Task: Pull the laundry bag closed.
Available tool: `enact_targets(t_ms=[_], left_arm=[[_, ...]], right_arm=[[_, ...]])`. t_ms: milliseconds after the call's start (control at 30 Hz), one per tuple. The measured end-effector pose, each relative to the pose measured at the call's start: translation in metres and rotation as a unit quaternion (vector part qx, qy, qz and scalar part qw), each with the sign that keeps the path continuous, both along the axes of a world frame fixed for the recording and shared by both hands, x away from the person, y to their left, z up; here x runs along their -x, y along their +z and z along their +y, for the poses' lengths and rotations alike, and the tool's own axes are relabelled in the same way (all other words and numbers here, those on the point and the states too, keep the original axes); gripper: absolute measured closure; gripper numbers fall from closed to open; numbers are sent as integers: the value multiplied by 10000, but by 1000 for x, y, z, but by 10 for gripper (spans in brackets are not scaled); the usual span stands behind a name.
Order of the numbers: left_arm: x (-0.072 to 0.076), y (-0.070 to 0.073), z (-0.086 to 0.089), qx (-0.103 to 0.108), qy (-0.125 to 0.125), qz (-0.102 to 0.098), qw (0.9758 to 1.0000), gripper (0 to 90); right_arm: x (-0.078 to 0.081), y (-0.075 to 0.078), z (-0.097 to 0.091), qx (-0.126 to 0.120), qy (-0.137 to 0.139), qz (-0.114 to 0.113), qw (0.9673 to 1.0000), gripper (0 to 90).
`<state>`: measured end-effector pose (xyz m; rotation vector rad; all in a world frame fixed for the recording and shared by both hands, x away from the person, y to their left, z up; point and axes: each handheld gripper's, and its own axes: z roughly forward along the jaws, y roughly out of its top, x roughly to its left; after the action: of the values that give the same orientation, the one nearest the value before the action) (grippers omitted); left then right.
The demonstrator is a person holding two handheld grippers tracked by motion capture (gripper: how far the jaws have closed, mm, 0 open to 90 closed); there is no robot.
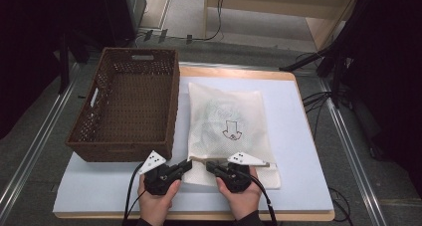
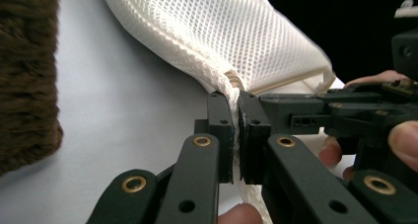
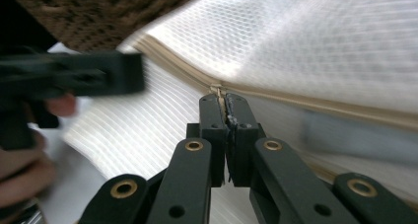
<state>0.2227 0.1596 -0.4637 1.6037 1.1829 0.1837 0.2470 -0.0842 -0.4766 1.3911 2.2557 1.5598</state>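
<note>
A white mesh bag (image 1: 229,121) with a faint printed figure lies flat on the pale table top (image 1: 298,181), its zipped edge nearest me. My left gripper (image 1: 189,164) is shut on the bag's near left corner; in the left gripper view the mesh bag (image 2: 236,31) is pinched between the closed jaws of that gripper (image 2: 235,101). My right gripper (image 1: 208,164) sits close beside it, tips facing the left one. In the right gripper view it (image 3: 226,104) is shut on the beige zipper (image 3: 305,99) at its pull, with the bag (image 3: 320,41) stretched beyond.
A brown woven basket (image 1: 119,154) stands left of the bag, with nothing in it. It also shows at the edge of both gripper views (image 2: 24,76) (image 3: 98,12). Dark stands and cables (image 1: 318,61) lie past the table's far right corner.
</note>
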Motion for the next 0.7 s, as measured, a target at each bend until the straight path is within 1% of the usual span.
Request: enact_targets(t_ms=[33,67,100,133,167,233,333,400,467,533,700], left_arm=[[0,1,1,-5,9,-20,10000,869],[-1,1,2,19,-9,-11,10000,869],[-1,1,3,18,-21,16,10000,869],[-1,0,3,6,-35,13,10000,868],[-1,-1,2,7,-34,7,10000,868],[1,-1,0,-41,-42,-4,10000,868],[2,0,-1,-121,-48,-53,9999,867],[3,0,-1,-132,-47,-56,9999,866],[3,1,0,-105,-35,-68,9999,866],[3,1,1,-114,-26,-78,9999,866],[3,2,1,-123,-29,-81,9999,866]], right_arm=[[0,-2,-4,26,-80,37,10000,885],[-1,-3,-8,46,-122,26,9999,885],[0,-3,-11,21,-141,36,9999,885],[0,-3,-17,-28,-90,-8,10000,885],[0,-3,-17,-28,-90,-8,10000,885],[2,-3,-20,24,-76,-62,9999,885],[2,-3,-21,24,-73,-89,9999,884],[3,-3,-21,40,-68,-97,9999,885],[3,-2,-22,107,-87,-140,9998,884],[3,-2,-25,89,-118,-143,9998,884],[5,-2,-30,140,-168,-172,9996,884]])
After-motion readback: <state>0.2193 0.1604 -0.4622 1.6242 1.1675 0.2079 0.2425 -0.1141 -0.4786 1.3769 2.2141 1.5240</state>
